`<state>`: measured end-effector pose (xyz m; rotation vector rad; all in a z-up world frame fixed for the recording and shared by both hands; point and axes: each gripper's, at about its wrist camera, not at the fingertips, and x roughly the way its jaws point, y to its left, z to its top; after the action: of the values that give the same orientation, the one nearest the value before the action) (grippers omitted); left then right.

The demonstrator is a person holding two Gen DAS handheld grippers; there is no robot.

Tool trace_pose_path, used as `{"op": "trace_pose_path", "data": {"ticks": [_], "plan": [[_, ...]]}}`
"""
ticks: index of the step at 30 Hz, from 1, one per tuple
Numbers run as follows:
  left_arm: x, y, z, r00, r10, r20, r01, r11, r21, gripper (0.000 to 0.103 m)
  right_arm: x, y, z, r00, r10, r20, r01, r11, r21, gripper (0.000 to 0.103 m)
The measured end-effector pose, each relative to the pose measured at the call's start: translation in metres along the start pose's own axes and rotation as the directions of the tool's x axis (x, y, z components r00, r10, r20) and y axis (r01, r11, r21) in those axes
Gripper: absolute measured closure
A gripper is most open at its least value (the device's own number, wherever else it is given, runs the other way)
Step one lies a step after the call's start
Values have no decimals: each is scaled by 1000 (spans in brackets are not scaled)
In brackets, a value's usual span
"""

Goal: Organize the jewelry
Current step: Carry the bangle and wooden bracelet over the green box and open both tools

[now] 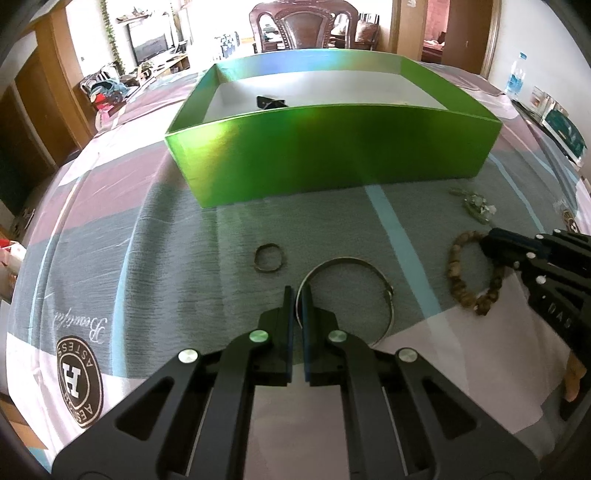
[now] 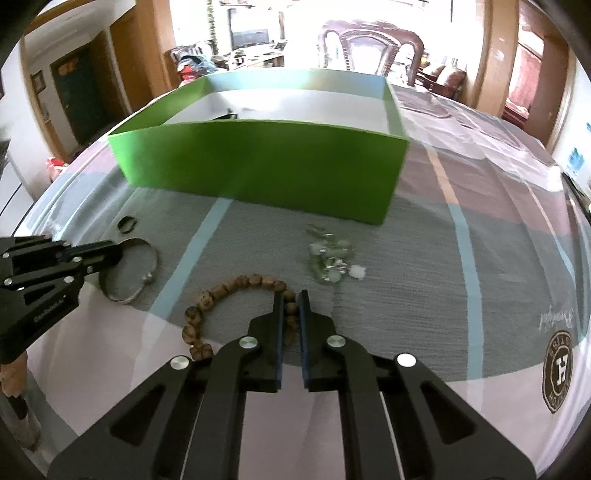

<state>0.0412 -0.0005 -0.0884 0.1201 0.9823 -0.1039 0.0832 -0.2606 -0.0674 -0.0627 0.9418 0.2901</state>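
Observation:
A green box point(image 1: 332, 155) stands on the patterned cloth, also in the right wrist view point(image 2: 258, 170), with a dark item point(image 1: 271, 102) inside. My left gripper point(image 1: 296, 295) is shut on the rim of a silver bangle point(image 1: 384, 295), also seen in the right wrist view point(image 2: 147, 273). My right gripper point(image 2: 291, 295) is shut on a brown bead bracelet point(image 2: 229, 291), which shows in the left wrist view point(image 1: 458, 273) with the right gripper point(image 1: 491, 240) on it. A small dark ring point(image 1: 269, 257) and a pale crystal piece point(image 2: 332, 258) lie on the cloth.
The cloth-covered table point(image 1: 110, 229) curves away at the edges. A wooden chair point(image 1: 303, 26) stands behind the box. A water bottle point(image 1: 516, 75) and a teal packet point(image 1: 563, 129) sit at the far right.

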Motion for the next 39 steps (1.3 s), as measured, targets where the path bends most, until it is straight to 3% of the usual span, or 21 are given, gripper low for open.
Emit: {"op": "trace_pose_path", "data": {"ticks": [9, 16, 21, 22, 24, 25, 30, 39], "plan": [[1, 0, 2, 1000, 12, 2, -12, 1000, 1, 99, 0, -4, 2, 1000, 13, -13, -13, 1000, 15, 94], [1, -1, 2, 1000, 12, 3, -12, 1000, 1, 99, 2, -6, 3, 1000, 10, -14, -9, 1000, 28, 74], [1, -2, 2, 1000, 14, 6, -14, 1000, 3, 98, 2, -3, 1, 1000, -9, -6, 9, 1000, 6, 74], [1, -2, 2, 1000, 15, 7, -16, 1000, 5, 98, 2, -1, 0, 1000, -16, -3, 16, 1000, -8, 75], [1, -3, 2, 1000, 17, 9, -17, 1000, 6, 99, 2, 2, 0, 1000, -2, -2, 2, 1000, -25, 92], [1, -3, 2, 1000, 8, 7, -8, 1000, 4, 99, 2, 4, -1, 1000, 5, -3, -5, 1000, -26, 95], [-8, -4, 4, 999, -24, 25, 24, 1000, 8, 99, -6, 2, 2, 1000, 23, 18, -22, 1000, -13, 95], [-74, 6, 36, 979, -27, 202, 18, 999, 51, 99, -76, 6, 39, 989, 37, 143, -33, 999, -32, 95]]}}
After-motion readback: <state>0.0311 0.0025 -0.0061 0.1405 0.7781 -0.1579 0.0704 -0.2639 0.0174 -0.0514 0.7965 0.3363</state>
